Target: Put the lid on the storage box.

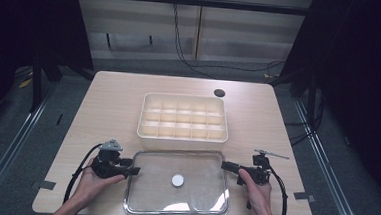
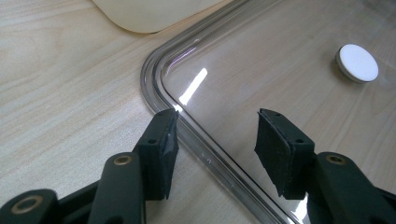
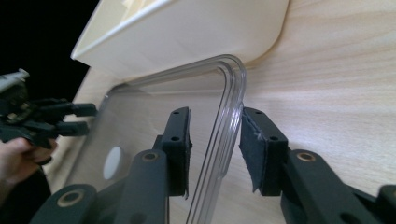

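High view: clear lid (image 1: 179, 183) lies flat at near edge of wooden counter (image 1: 108, 102), rounded corners, ribbed rim, white round knob (image 1: 177, 180) at centre. Cream divided tray (image 1: 183, 122) just behind it. Left tongs (image 1: 133, 170) at lid's left rim, right tongs (image 1: 224, 165) at its right rim, each in a hand.

Left gripper view: left tongs (image 2: 217, 140) open, jaws straddling lid (image 2: 261, 70) rim near a corner; knob (image 2: 357, 63) upper right; tray corner (image 2: 149, 16) at top.

Right gripper view: right tongs (image 3: 214, 142) open, one jaw each side of lid (image 3: 140, 121) edge, not pinching. Tray (image 3: 196, 37) beyond. Knob (image 3: 112, 163) seen thru plastic.
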